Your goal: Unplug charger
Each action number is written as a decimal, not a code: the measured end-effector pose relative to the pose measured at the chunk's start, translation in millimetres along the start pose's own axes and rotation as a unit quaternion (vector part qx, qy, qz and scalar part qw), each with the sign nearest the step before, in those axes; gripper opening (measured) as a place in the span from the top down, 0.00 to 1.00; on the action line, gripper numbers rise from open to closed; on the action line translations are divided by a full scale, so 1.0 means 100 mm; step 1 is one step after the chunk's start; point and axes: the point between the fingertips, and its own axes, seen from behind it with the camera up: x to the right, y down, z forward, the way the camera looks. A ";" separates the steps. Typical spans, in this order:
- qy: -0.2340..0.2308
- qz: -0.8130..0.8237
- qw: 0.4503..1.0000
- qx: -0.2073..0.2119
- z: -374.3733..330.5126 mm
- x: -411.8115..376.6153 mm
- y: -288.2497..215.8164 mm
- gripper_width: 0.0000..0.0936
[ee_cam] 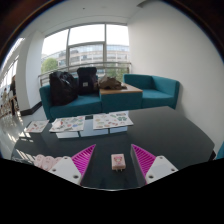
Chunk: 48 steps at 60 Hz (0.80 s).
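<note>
A small white charger (118,161) with a pinkish mark on its top face sits on the dark glossy table (175,130). It lies between my gripper's (114,150) two fingers, close to their inner ends. The pink pads (84,157) stand apart on either side of it. A gap of dark table shows at each side of the charger, so the gripper is open and neither pad touches it. I cannot make out any socket or cable at the charger.
Several white leaflets (112,121) lie spread along the table's far side. Beyond the table stands a teal sofa (80,103) with black bags (63,86) on it. A teal armchair (162,90) is to its right, below large windows (90,45).
</note>
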 end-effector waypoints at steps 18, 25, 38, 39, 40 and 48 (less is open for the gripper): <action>-0.021 -0.032 0.997 0.063 -1.33 -0.69 -0.31 0.08; -0.034 -0.040 0.997 0.054 -1.67 -0.96 -0.03 0.08; -0.063 -0.044 0.996 0.040 -2.08 -1.34 0.31 0.08; -0.065 -0.046 0.996 0.039 -2.10 -1.35 0.32 0.08; -0.065 -0.048 0.996 0.039 -2.13 -1.38 0.35 0.08; -0.075 -0.053 0.995 0.039 -2.26 -1.45 0.40 0.08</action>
